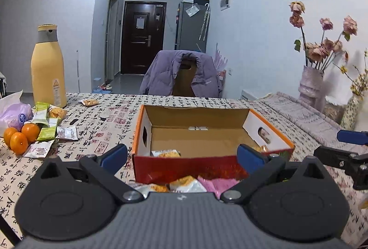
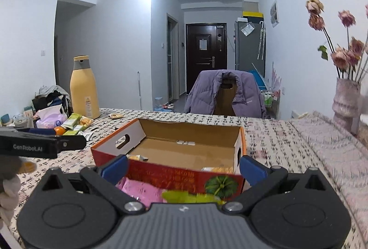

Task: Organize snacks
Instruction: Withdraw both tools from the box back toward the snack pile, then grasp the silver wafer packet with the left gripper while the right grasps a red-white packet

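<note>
An open cardboard box [image 1: 184, 168] with red and orange outer walls sits on the patterned tablecloth, right ahead of both grippers. Two snack packets lie inside it, one at the front left [image 1: 166, 153] and one at the front right [image 1: 262, 148]. My left gripper [image 1: 182, 157] is open and holds nothing; a yellow packet [image 1: 186, 183] and a pink packet [image 1: 216, 183] lie below it, against the box front. My right gripper [image 2: 183, 168] is also open and holds nothing, above the pink packet [image 2: 140, 190] and a green packet [image 2: 188, 197]. More packets [image 1: 48, 124] are piled at the left.
A tall yellow bottle [image 1: 48, 67], oranges [image 1: 19, 136], a tissue pack [image 1: 13, 115] and a lone packet [image 1: 88, 102] occupy the table's left. Vases of dried flowers [image 2: 346, 99] stand at the right. A chair with a purple jacket [image 2: 225, 92] is behind the table. A hand [image 2: 9, 184] shows at the lower left.
</note>
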The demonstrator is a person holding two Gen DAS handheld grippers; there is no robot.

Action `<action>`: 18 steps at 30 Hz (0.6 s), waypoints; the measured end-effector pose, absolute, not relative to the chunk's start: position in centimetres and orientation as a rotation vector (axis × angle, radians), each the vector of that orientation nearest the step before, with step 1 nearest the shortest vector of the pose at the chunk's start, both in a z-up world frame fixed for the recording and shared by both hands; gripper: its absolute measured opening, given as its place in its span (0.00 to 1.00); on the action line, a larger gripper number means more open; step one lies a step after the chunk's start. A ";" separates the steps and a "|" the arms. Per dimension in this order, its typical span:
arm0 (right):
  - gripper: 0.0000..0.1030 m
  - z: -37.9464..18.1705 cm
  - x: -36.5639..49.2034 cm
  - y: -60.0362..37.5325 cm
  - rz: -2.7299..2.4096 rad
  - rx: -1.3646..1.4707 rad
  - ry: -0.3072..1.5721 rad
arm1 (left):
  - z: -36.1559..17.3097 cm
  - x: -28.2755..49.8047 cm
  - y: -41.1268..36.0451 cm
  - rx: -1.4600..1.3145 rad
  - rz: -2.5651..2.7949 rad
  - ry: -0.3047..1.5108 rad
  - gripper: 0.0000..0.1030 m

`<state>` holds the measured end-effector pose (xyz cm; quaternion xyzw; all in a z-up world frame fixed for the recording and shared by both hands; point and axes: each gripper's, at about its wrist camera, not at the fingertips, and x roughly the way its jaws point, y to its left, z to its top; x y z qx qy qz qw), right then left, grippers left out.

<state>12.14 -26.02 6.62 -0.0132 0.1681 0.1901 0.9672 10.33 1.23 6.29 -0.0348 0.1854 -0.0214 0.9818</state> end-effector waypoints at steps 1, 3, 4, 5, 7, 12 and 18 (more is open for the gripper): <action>1.00 6.3 11.7 -26.2 0.382 -0.021 0.338 | 6.0 9.9 1.2 -0.069 -0.045 0.368 1.00; 1.00 5.7 11.0 -26.4 0.377 -0.015 0.328 | 5.4 9.2 1.3 -0.070 -0.046 0.361 1.00; 1.00 5.4 10.6 -26.5 0.374 -0.013 0.323 | 5.1 8.8 1.3 -0.069 -0.046 0.360 1.00; 1.00 5.2 10.3 -26.6 0.373 -0.013 0.319 | 4.7 8.5 1.4 -0.066 -0.047 0.362 1.00; 1.00 4.7 9.6 -26.8 0.367 -0.015 0.312 | 4.2 7.9 1.5 -0.061 -0.051 0.372 1.00; 1.00 2.9 8.1 -27.5 0.350 0.006 0.330 | 2.7 6.4 1.9 -0.075 -0.051 0.382 1.00; 1.00 1.1 7.2 -27.9 0.324 0.002 0.371 | 1.1 5.3 1.9 -0.079 -0.073 0.412 1.00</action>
